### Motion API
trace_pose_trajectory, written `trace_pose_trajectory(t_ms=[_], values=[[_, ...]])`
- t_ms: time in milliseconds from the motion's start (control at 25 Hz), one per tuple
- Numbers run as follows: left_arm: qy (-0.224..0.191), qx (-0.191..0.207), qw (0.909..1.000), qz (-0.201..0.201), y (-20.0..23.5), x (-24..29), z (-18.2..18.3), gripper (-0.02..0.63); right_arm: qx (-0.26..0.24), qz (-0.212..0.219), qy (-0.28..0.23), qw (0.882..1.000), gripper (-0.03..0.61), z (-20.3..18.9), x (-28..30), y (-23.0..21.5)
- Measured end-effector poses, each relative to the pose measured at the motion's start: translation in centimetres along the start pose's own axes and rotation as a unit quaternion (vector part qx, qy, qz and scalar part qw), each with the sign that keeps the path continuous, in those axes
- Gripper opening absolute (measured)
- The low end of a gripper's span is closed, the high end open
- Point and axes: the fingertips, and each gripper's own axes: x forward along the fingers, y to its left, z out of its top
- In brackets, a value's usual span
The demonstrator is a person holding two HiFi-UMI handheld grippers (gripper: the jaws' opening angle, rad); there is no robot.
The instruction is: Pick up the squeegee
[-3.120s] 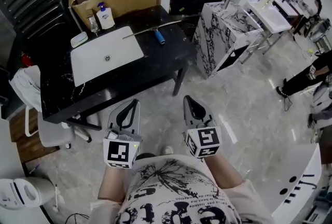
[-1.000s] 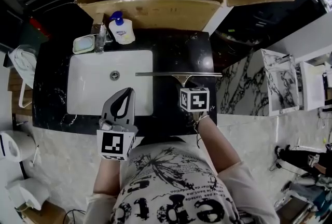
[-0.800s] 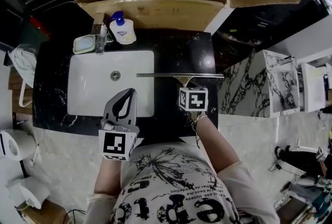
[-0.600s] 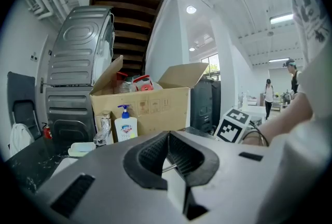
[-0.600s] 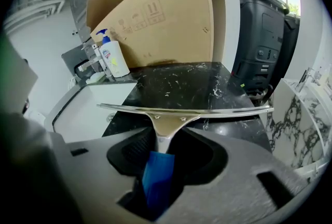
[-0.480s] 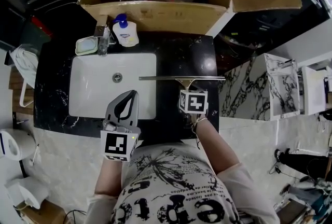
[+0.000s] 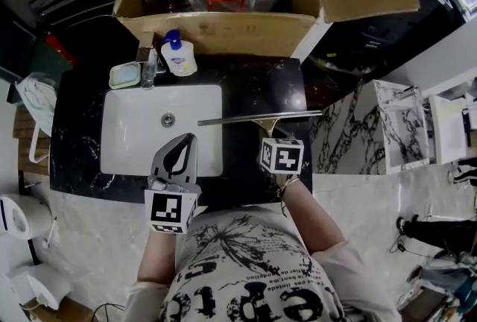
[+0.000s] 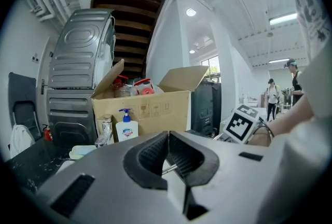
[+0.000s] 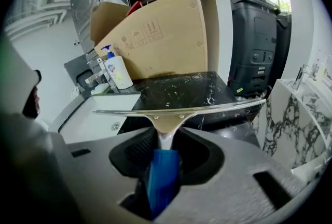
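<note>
Your right gripper (image 9: 167, 139) is closing its jaws around the squeegee (image 7: 257, 119) by its blue handle. The blade spans the black counter (image 7: 261, 86), its left end over the sink (image 7: 127, 141). The soap bottle (image 7: 178, 56) and cardboard box (image 7: 223, 30) stand farther off. Your left gripper (image 7: 186, 141) is pinched together on nothing.

Black marbled counter (image 7: 261, 89) w/ white sink basin (image 7: 134, 141) set in, drain (image 7: 168, 119) near its middle. Behind basin: soap dish (image 7: 124, 75), chrome tap (image 7: 147, 61), pump soap bottle (image 7: 179, 58). Open cardboard box (image 7: 223, 30) at back holds bottles & bagged items. White marbled cabinet (image 7: 373, 134) to right.
</note>
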Motion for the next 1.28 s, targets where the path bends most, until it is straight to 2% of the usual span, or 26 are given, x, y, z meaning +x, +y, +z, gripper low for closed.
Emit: trace_pose_trajectory(t_ms=[200,400,560,760,880,1040,1280], values=[[-0.007,0.002,1.0,0.003,0.3,-0.1,0.8,0.012,-0.04,-0.01,-0.078,0.996,0.124,3.2,-3.1,-0.1],[-0.017,0.006,0.9998,0.005,-0.1,-0.7,1.3,0.012,-0.073,-0.012,-0.156,0.985,0.121,5.6,-7.1,0.0],[-0.027,0.009,0.9996,0.004,-0.4,-0.8,2.2,0.012,-0.101,0.001,-0.227,0.969,0.121,7.8,-10.7,0.7],[-0.042,0.018,0.9989,0.004,-1.0,-0.7,3.6,0.012,-0.149,0.012,-0.308,0.94,0.121,10.1,-15.2,2.1],[-0.055,0.023,0.9982,0.004,-1.3,-0.9,4.7,0.012,-0.155,0.011,-0.338,0.928,0.121,10.7,-17.2,2.5],[-0.079,0.032,0.9963,0.006,-2.0,-1.7,7.4,0.012,-0.145,0.015,-0.368,0.918,0.12,11.3,-18.8,2.7],[-0.086,0.036,0.9957,0.003,-2.8,-1.4,8.1,0.012,-0.132,0.015,-0.372,0.918,0.118,11.7,-19.1,1.8]])
